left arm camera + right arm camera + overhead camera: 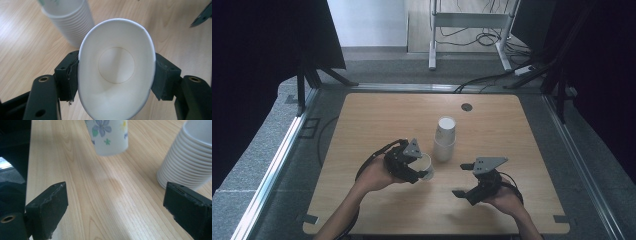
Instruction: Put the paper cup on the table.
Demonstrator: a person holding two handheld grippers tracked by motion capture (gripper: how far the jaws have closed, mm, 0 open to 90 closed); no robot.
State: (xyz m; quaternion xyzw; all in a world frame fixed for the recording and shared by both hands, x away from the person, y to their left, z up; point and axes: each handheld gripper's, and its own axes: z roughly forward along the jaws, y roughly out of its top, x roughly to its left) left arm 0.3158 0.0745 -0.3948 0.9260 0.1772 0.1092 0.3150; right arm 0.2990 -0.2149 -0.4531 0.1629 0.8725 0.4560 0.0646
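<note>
My left gripper (424, 170) is shut on a white paper cup (427, 165), left of the table's middle. In the left gripper view the cup (116, 75) is squeezed oval between the two pads, its mouth facing the camera. From the right gripper view the held cup (110, 137) shows a flower print and hangs just above the wood. A tall stack of white paper cups (445, 139) stands upright at the table's centre, close beyond the held cup; the stack (70, 22) (190, 160) is near both grippers. My right gripper (461, 180) (117, 212) is open and empty, right of the stack.
The wooden table (377, 115) has a small round cable hole (467, 107) near its far edge. Beyond the table stand a metal frame (469, 20) and loose floor cables (484, 80). Black curtains (262, 40) hang at both sides.
</note>
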